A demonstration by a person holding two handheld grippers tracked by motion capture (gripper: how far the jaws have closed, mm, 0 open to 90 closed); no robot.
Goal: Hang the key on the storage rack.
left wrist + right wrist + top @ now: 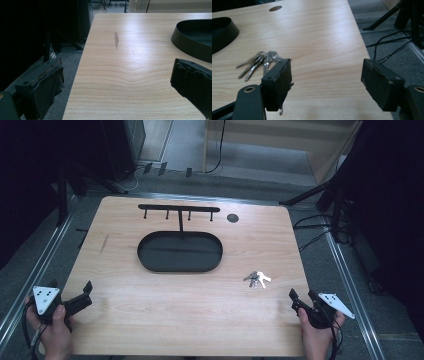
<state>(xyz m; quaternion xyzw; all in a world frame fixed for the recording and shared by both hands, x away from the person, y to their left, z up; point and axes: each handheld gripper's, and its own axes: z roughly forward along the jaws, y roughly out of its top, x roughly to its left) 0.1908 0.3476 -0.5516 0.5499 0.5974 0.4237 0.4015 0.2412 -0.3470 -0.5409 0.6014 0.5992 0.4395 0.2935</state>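
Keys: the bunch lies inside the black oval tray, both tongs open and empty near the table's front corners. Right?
Not quite. The keys lie on the bare table, right of the black oval tray, as the high view shows. The rest holds.

Most of the wooden table (165,320) lies bare: the whole near strip between the left gripper (80,301) at the near left corner and the right gripper (302,301) at the near right corner offers open passage. The black oval tray (180,251) sits in the middle toward the far edge, and its hook rack (179,209) stands behind it, blocking a low reach along that edge. A key bunch (257,279) lies just ahead of the right gripper's parted jaws. A dark disc (233,218), possibly a hole, marks the far right area.
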